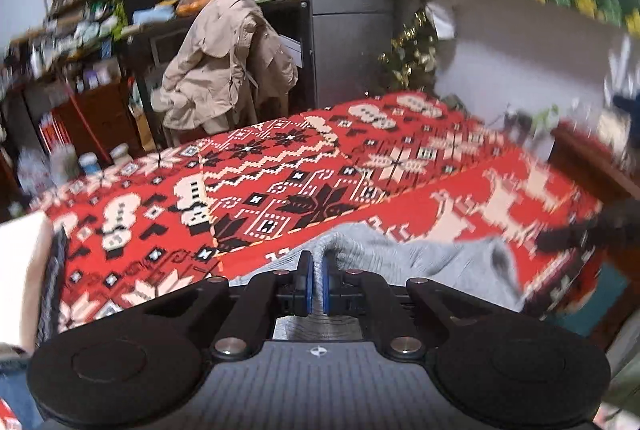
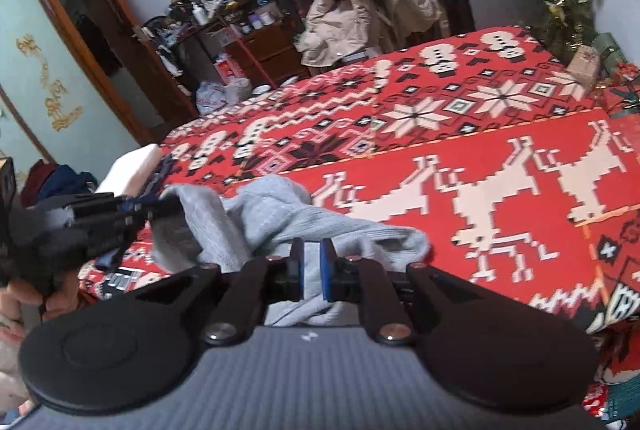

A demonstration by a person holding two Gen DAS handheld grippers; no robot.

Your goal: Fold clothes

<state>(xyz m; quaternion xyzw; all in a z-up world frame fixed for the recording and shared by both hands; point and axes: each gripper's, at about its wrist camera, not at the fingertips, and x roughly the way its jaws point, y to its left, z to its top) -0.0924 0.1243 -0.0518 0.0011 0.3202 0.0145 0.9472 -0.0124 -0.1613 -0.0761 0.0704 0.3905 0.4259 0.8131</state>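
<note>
Left tongs (image 1: 316,280) clenched on grey sweater (image 1: 440,262); right tongs (image 2: 312,270) grasping same sweater; both over red patterned blanket (image 1: 280,170)

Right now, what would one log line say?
left tool: shut on grey garment | right tool: shut on grey garment | surface: red patterned blanket | fold: not done

The left black hand-held gripper (image 1: 316,282) points forward and downward, its blue-padded fingers (image 1: 307,284) drawn nearly together and pinching a fold of grey knitted cloth (image 1: 440,262). The right black hand-held gripper (image 2: 311,270) tilts downward likewise, its blue pads (image 2: 326,270) clamped with a slightly wider gap on another bunch of the same cloth. In the right wrist view the left one shows at the left edge, blurred.
</note>
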